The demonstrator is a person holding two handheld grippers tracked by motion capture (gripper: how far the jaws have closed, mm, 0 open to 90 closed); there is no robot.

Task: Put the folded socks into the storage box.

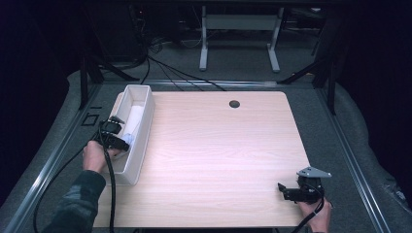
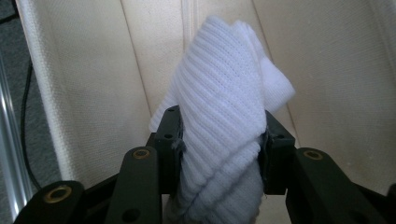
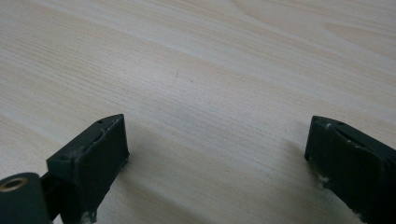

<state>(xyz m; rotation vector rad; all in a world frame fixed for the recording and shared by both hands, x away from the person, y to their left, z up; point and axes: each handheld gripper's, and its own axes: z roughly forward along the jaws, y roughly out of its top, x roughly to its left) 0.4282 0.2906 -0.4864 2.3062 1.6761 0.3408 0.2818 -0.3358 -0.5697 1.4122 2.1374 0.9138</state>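
Left tool (image 2: 219,144) clamps a white ribbed knit cloth (image 2: 224,98) inside the long white bin (image 1: 145,121), table's (image 1: 218,155) 9 o'clock edge. Right tool (image 3: 215,154) rests at 5 o'clock, jaws wide, nothing between them.

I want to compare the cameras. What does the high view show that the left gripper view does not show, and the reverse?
High view alone: the whole wooden table, the right gripper resting at its near right corner, and the person's hands. Left gripper view alone: the ribbed knit of the white cloth and the black pads pressing it from both sides. Both: the left gripper holding the cloth inside the white bin.
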